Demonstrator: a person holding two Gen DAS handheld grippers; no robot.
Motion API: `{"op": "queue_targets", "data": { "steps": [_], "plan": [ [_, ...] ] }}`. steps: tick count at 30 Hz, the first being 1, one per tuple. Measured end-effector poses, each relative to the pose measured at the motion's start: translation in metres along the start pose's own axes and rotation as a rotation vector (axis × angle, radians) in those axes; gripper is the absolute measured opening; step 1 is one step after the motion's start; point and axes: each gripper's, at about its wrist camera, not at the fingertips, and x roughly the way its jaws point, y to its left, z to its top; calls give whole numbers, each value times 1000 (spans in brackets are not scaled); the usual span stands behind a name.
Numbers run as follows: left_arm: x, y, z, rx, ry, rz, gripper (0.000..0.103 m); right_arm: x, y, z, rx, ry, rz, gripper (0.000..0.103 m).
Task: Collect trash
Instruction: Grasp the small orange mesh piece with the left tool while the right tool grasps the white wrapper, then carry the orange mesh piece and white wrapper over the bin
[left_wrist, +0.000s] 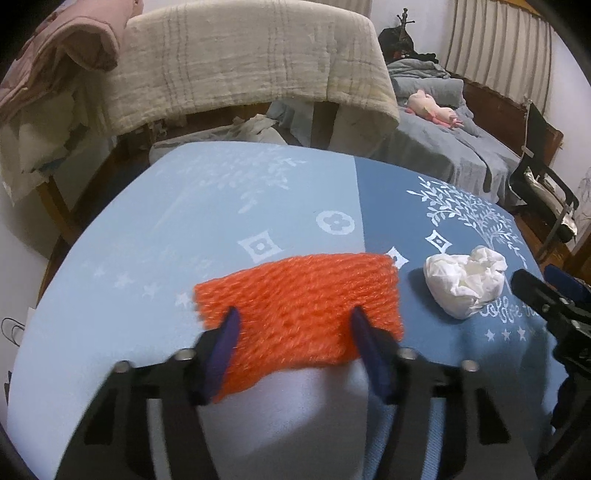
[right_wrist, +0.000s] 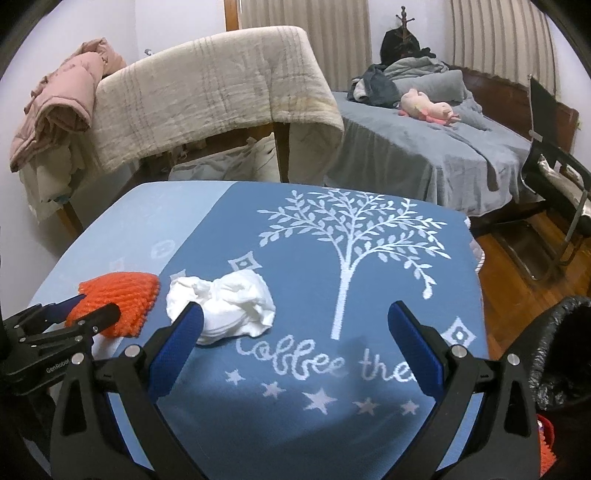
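An orange foam net (left_wrist: 299, 314) lies on the blue tablecloth (left_wrist: 184, 206). My left gripper (left_wrist: 295, 321) is open, its two blue fingers straddling the net's near part. The net also shows in the right wrist view (right_wrist: 122, 295) with the left gripper (right_wrist: 74, 314) over it. A crumpled white tissue (left_wrist: 465, 284) lies to the net's right; it also shows in the right wrist view (right_wrist: 229, 306). My right gripper (right_wrist: 295, 321) is open and empty above the tablecloth (right_wrist: 332, 266), its left finger just in front of the tissue.
A black-lined trash bin (right_wrist: 557, 354) stands at the table's right edge on the wood floor. Behind the table are a chair draped with a beige blanket (right_wrist: 207, 92), a pink jacket (right_wrist: 62, 99), a grey bed (right_wrist: 424, 147) and a black chair (right_wrist: 554, 166).
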Motion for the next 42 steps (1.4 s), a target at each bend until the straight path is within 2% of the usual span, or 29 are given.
{"op": "queue_targets", "data": {
  "steps": [3,6,11,16,23,24,25,30,34,42],
  "plan": [
    [-1,-3,0,13,-3,-21,31,5,4,1,-2,8,8,97],
    [-2,-8,0,32,-7,-39,22,9,9,2,-8,18,20,97],
    [-7,-1,1,-2,-33,-57,20,17,16,5,-16,38,37,97],
    [-16,6,4,-1,-74,-10,20,26,21,8,-11,54,49,97],
    [-19,16,8,0,-86,28,20,38,33,9,-29,91,64,97],
    [-19,16,8,1,-86,30,20,39,35,9,-36,98,71,93],
    [-19,17,8,-1,-85,33,20,40,36,8,-42,101,82,81],
    [-23,18,6,-7,-85,36,20,38,42,6,-67,119,162,50],
    [-31,14,7,7,-100,34,20,30,43,6,-63,110,177,35],
    [-50,2,9,18,-133,19,20,-2,29,13,-33,59,176,31]
  ]
}}
